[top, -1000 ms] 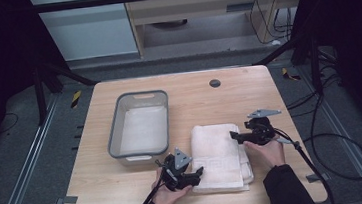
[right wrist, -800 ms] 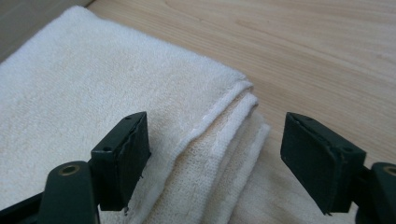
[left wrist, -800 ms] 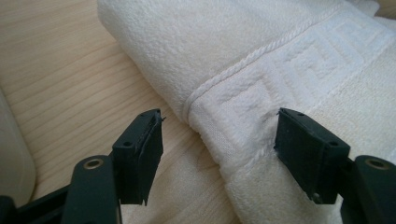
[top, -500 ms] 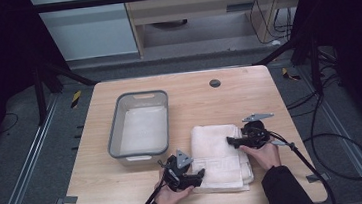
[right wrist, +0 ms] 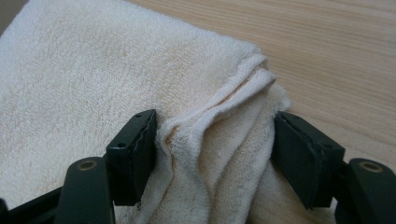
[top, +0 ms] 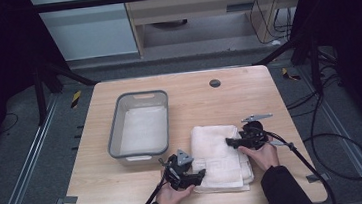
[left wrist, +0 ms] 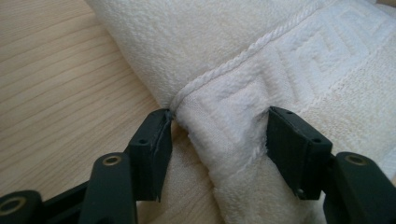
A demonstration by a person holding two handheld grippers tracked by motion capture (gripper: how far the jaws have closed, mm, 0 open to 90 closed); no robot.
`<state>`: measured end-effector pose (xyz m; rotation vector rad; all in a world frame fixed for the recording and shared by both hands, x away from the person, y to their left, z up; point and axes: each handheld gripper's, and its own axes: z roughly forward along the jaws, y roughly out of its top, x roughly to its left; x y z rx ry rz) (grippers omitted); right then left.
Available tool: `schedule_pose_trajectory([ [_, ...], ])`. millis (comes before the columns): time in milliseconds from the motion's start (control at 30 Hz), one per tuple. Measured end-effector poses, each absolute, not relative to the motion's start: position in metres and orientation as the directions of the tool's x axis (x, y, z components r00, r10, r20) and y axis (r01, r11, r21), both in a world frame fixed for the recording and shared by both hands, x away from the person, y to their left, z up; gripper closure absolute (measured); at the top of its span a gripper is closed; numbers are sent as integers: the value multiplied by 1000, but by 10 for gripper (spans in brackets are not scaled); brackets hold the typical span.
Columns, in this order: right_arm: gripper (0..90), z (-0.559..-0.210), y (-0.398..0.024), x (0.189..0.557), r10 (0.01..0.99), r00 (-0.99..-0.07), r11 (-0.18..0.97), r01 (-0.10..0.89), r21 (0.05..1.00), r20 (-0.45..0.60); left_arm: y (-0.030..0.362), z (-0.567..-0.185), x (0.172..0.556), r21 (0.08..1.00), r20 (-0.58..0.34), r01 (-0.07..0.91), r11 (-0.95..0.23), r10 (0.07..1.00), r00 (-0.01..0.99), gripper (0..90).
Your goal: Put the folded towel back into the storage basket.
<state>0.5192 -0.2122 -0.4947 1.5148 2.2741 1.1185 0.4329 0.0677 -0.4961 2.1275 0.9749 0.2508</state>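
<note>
**Closing on two corners of the folded towel**

Pinching stage, by the look of it: both grippers set at the towel (top: 219, 154), neither lifting yet. Left gripper (top: 199, 173) at the near left corner, jaws about two-thirds open and just now closing, a bunched ridge of corded hem (left wrist: 219, 74) between them; left pad touching cloth, right pad at the fold's edge, no firm squeeze showing. Right gripper (top: 229, 141) at the right edge, farther up, jaws likewise part open and just now closing around a puckered stack of layers (right wrist: 224, 126), the pads brushing the folds rather than clamping them.

Towel lying flat on the bench (top: 128, 197), near edge, just right of the grey tub (top: 139, 128) and apart from it. Folded to a rectangle, long axis running from the person's side away toward the far edge, the stacked loose edges facing right.

Next move, likely: finishing both pinches until the pads bite through all layers, then raising both corners together and evenly, so no layer slips out and the fold holds.
</note>
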Motion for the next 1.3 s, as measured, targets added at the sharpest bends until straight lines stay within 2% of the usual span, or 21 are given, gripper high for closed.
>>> schedule_pose_trajectory([
  [167,371,-495,-213,520,847,-460,183,724,665,268,67,-497,433,716,-140,564,-411,708,693,430],
  [333,455,-495,-213,520,836,-458,169,738,653,302,67,-497,436,707,-196,590,-391,693,694,497],
  [533,539,-495,-213,521,823,-459,157,750,642,335,67,-497,436,700,-215,597,-392,681,700,554],
  [567,578,-494,-213,521,815,-459,150,757,636,353,67,-497,436,699,-218,597,-394,678,702,581],
  [733,636,-494,-212,521,807,-470,153,751,642,357,67,-496,436,694,-235,605,-391,671,704,628],
  [800,667,-493,-213,521,802,-476,153,747,647,361,67,-495,435,699,-236,601,-388,668,706,679],
  [1000,692,-486,-214,519,799,-481,145,736,661,360,70,-493,434,711,-260,603,-363,660,704,726],
  [1300,694,-461,-216,508,796,-506,132,681,720,332,74,-476,428,751,-251,568,-336,650,717,733],
])
